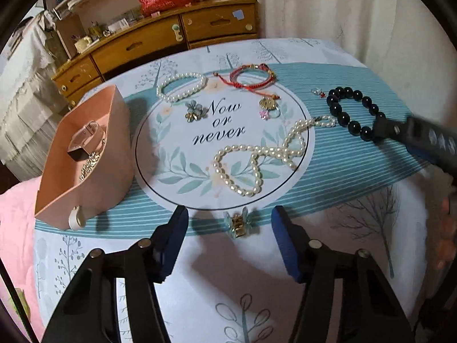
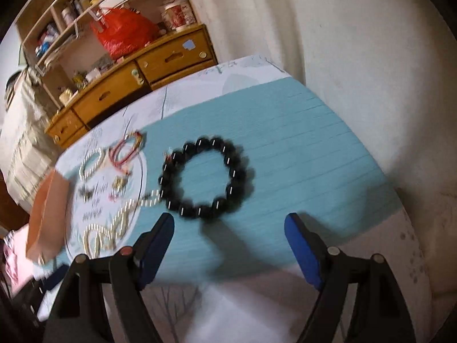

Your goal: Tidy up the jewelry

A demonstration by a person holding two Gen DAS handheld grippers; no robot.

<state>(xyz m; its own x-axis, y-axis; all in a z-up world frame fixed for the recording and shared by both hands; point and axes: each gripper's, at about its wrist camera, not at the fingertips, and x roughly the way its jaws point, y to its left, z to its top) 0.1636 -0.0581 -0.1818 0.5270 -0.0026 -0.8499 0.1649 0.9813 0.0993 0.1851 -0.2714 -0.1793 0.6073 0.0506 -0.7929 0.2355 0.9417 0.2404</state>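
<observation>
The left gripper [image 1: 230,217] was released, its jaws wide apart over a small clip [image 1: 238,224] on the tablecloth [image 1: 342,171]. The right gripper [image 2: 230,223] was also released, just before the black bracelet [image 2: 204,178], not touching it. The pearl necklace [image 1: 257,157] lay beside the pink box [image 1: 94,183], which held a watch [image 1: 85,140].

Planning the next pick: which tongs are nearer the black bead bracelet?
Right. The right tongs are open just before the black bead bracelet; the left tongs sit by the hair clip.
</observation>
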